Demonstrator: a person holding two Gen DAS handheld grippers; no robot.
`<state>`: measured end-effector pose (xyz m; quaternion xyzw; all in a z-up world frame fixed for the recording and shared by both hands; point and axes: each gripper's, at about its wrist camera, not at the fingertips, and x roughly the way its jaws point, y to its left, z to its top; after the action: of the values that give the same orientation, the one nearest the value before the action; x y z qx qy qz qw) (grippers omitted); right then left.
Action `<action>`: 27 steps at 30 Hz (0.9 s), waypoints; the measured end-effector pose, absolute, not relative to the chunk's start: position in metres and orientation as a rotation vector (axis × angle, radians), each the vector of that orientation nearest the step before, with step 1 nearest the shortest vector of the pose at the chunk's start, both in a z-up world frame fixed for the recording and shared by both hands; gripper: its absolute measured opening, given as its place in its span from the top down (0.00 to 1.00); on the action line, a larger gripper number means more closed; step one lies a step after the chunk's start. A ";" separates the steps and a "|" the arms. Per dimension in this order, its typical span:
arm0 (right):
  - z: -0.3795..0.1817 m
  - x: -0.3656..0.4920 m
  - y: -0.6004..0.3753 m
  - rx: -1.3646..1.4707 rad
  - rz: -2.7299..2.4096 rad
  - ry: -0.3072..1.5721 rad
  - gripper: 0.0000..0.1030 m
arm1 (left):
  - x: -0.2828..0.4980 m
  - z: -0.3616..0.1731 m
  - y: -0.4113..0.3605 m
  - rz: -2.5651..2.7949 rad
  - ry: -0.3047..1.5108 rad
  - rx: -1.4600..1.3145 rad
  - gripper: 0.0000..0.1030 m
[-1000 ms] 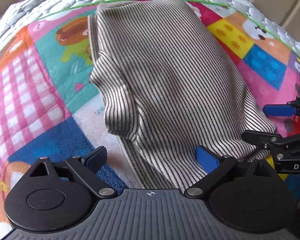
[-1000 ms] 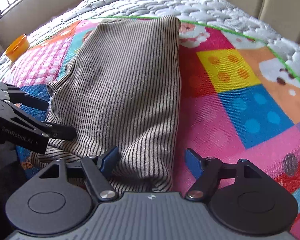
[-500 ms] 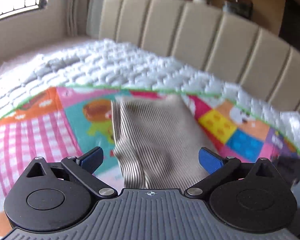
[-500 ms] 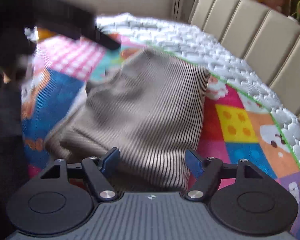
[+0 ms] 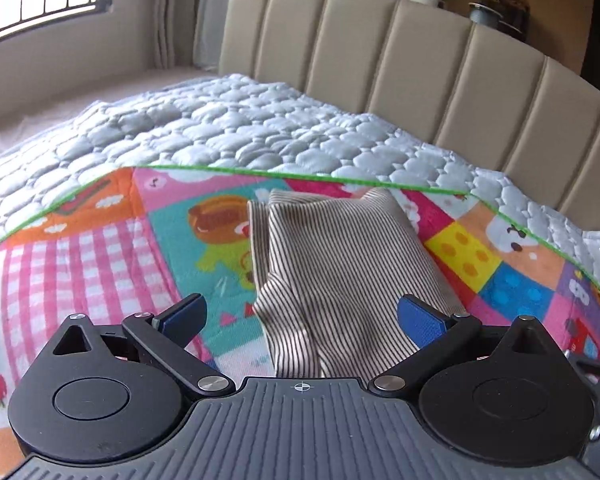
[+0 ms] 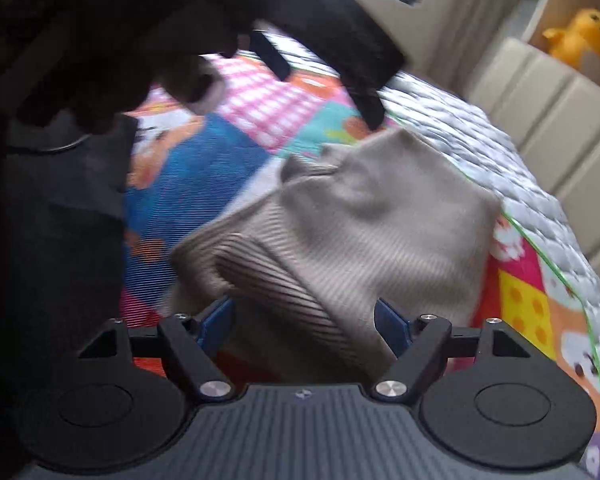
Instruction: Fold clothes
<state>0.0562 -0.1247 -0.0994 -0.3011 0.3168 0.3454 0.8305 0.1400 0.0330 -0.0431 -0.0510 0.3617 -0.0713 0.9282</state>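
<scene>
— Claws first: how do they stand?

— My left claw (image 5: 300,316) is spread wide with nothing between its blue pads (image 5: 420,320). My right claw (image 6: 304,320) is spread too, gripping nothing; the shirt only shows in the gap.

— Where is the shirt?

— Striped shirt (image 5: 340,264) lies bunched on the patchwork mat (image 5: 100,264), just ahead of both claws. From the right it looks blurred (image 6: 360,216).

— Beyond it?

— White quilt (image 5: 240,128), then the padded headboard (image 5: 420,80). My left claw's dark shape (image 6: 332,40) hangs blurred above the mat.
</scene>
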 end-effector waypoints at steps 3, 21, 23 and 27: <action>-0.108 0.054 -0.117 -0.692 0.738 0.660 0.25 | 0.140 -0.044 0.033 -0.153 0.744 -0.100 0.00; -0.114 0.065 -0.122 -0.678 0.714 0.732 0.09 | 0.143 -0.048 0.030 -0.165 0.782 -0.078 0.00; -0.116 0.068 -0.121 -0.670 0.682 0.733 0.10 | 0.143 -0.048 0.029 -0.169 0.786 -0.073 0.00; -0.109 0.089 -0.133 -0.501 0.617 0.803 0.31 | 0.141 -0.044 0.029 -0.185 0.778 -0.045 0.00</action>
<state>0.0889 -0.1328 -0.1090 -0.2376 0.3806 0.2924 0.8445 0.1410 0.0290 -0.0444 -0.0218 0.3785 -0.0901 0.9209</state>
